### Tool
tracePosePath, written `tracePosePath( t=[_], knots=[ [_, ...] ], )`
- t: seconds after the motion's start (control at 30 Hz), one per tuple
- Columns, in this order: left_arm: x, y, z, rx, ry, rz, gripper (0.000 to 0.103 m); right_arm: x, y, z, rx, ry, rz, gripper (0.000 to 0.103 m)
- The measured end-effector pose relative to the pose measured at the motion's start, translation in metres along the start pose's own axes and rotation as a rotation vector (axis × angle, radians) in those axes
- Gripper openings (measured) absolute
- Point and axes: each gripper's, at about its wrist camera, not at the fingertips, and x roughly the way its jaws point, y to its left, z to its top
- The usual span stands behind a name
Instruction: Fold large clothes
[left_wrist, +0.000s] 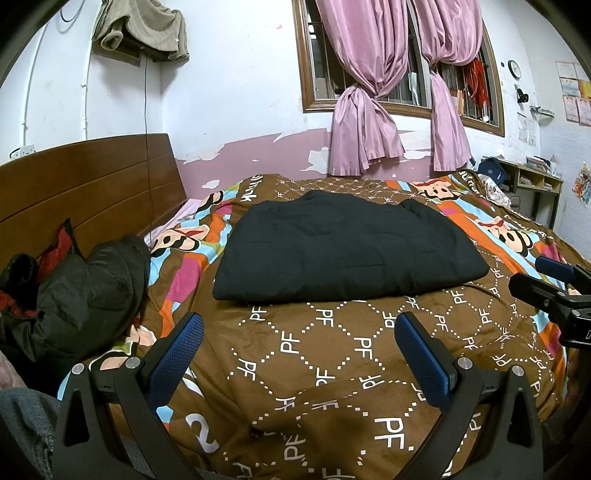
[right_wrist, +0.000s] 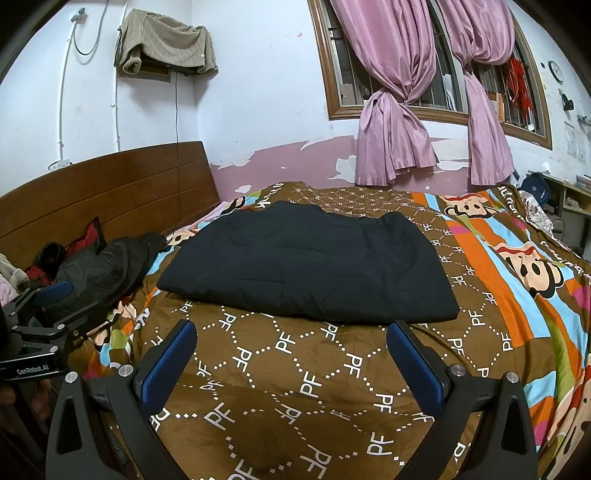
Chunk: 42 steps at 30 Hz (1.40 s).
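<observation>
Black garment (left_wrist: 347, 247) folded flat on bed quilt (left_wrist: 332, 354).
Rough rectangle, smooth top; L tongs (left_wrist: 299, 339) & R tongs (right_wrist: 291, 347) spread, empty.

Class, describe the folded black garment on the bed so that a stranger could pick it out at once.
Start at the bed with the brown cartoon-monkey quilt. In its middle lies the folded black garment, flat and roughly rectangular. Unlike the crumpled dark jacket heaped by the wooden headboard, it is smooth, neat and plain black.
</observation>
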Motion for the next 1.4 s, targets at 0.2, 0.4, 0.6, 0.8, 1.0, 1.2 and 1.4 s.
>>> tracePosePath(
  t=[0.2, 0.4, 0.6, 0.8, 1.0, 1.2, 1.4],
  knots=[
    [0.000, 0.000, 0.000, 0.000, 0.000, 0.000, 0.101, 0.000, 0.000, 0.000, -0.002, 0.001, 0.000, 0.103],
    [0.000, 0.000, 0.000, 0.001, 0.000, -0.001, 0.101, 0.000, 0.000, 0.000, 0.000, 0.001, 0.000, 0.103],
    [0.000, 0.000, 0.001, 0.006, 0.001, -0.002, 0.101, 0.000, 0.000, 0.000, 0.000, 0.000, 0.000, 0.103],
    [0.001, 0.001, 0.000, 0.001, 0.004, -0.007, 0.101, 0.000, 0.000, 0.000, 0.000, 0.000, 0.000, 0.103],
    [0.001, 0.002, -0.001, 0.003, 0.005, -0.007, 0.101, 0.000, 0.000, 0.000, 0.001, 0.001, 0.000, 0.103],
    [-0.004, 0.008, -0.001, -0.014, -0.012, -0.014, 0.101, 0.000, 0.000, 0.000, -0.001, 0.000, 0.000, 0.103],
    [-0.011, 0.013, 0.000, -0.002, -0.059, 0.028, 0.101, 0.001, 0.001, 0.000, 0.000, 0.001, 0.000, 0.103]
  ],
)
